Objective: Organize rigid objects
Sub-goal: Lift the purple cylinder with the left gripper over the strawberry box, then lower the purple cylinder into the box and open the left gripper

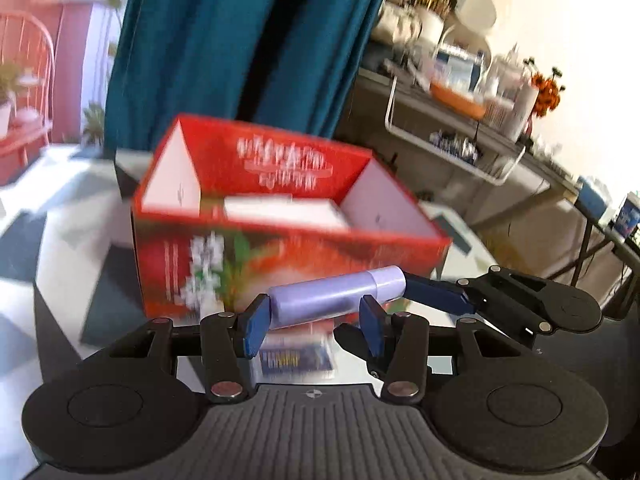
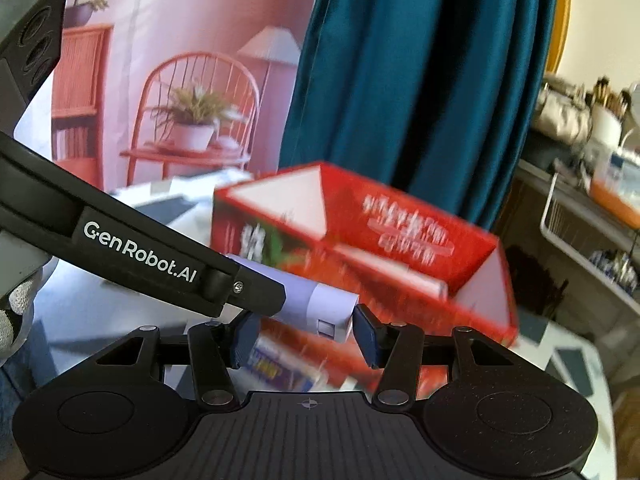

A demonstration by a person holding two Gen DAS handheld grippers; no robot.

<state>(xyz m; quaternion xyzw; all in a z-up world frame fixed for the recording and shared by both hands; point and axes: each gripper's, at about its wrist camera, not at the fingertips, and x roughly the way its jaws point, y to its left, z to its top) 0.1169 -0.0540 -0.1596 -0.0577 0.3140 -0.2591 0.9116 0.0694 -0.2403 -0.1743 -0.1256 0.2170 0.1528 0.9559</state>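
A lavender tube (image 1: 334, 295) with a paler cap hangs in the air in front of an open red box (image 1: 280, 220). My left gripper (image 1: 314, 326) holds the tube's body between its blue pads. My right gripper (image 2: 304, 336) holds the cap end of the same tube (image 2: 320, 306). The right gripper's blue finger (image 1: 436, 294) shows at the cap in the left wrist view. The left gripper's black arm (image 2: 140, 260) crosses the right wrist view. The red box (image 2: 360, 248) holds a white carton (image 1: 284, 210).
A small blue and yellow packet (image 1: 296, 354) lies on the table under the tube. A teal curtain (image 1: 248, 40) hangs behind the box. A cluttered counter with a white wire rack (image 1: 460, 140) stands at the right.
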